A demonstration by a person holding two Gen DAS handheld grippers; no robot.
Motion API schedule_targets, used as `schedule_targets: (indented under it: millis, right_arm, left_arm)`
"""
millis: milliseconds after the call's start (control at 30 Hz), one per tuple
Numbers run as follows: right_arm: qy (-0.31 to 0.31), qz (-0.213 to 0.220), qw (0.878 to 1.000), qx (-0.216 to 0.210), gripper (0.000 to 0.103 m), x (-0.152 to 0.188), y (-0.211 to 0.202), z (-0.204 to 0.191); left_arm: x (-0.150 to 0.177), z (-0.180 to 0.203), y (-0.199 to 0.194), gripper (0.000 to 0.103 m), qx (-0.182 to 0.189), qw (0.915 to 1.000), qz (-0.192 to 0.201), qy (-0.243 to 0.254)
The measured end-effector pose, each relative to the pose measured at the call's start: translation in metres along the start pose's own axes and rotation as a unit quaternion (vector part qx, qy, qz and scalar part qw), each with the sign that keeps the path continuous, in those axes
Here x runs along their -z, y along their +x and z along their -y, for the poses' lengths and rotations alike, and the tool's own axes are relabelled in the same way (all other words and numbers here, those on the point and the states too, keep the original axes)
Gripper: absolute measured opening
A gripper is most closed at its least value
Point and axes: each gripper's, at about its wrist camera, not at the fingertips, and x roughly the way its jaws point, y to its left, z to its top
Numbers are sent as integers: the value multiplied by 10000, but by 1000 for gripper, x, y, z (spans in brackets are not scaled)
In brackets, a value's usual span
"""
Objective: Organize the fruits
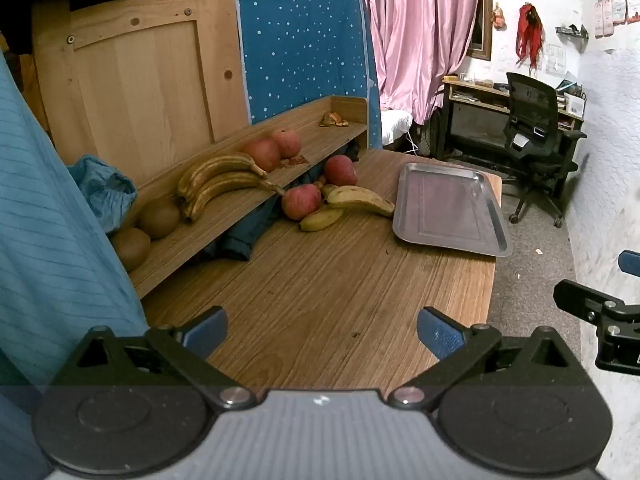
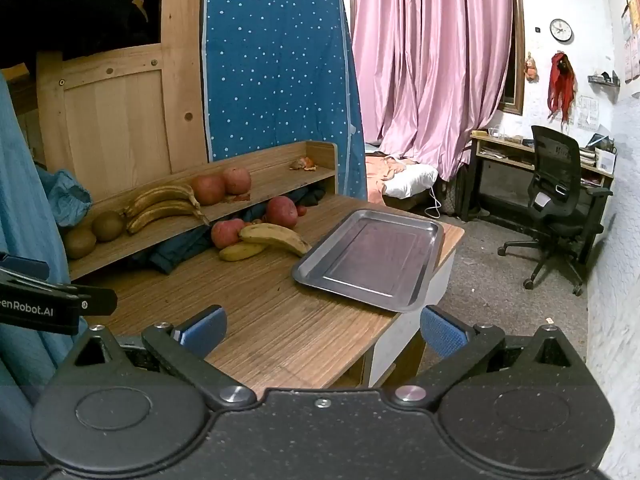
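A steel tray (image 1: 452, 208) (image 2: 372, 258) lies bare at the wooden table's far right corner. Left of it on the table sit two red apples (image 1: 301, 201) (image 2: 227, 233) and two yellow bananas (image 1: 360, 199) (image 2: 276, 237). On the low shelf (image 1: 224, 216) (image 2: 256, 196) rest two kiwis (image 1: 159, 217) (image 2: 107, 225), two browning bananas (image 1: 220, 178) (image 2: 162, 204) and two more apples (image 1: 262, 154) (image 2: 208, 189). My left gripper (image 1: 322, 334) hovers open over the near table, holding nothing. My right gripper (image 2: 323, 330) is open above the table's near right edge, also holding nothing.
Blue cloth (image 1: 48, 220) hangs at the left, close to the left gripper. Dark fabric (image 1: 244, 228) is stuffed under the shelf. Peel scraps (image 1: 333, 120) lie at the shelf's far end. Beyond the table are a black office chair (image 2: 560, 208), a desk and pink curtains.
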Motion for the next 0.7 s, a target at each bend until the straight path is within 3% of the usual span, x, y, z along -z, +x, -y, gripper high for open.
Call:
schedule_targets:
  millis: [700]
  right_arm:
    - [11,3,10000,-6,102,0,0,2]
  left_arm:
    - [0,0,0,103,-5,10000,1,5]
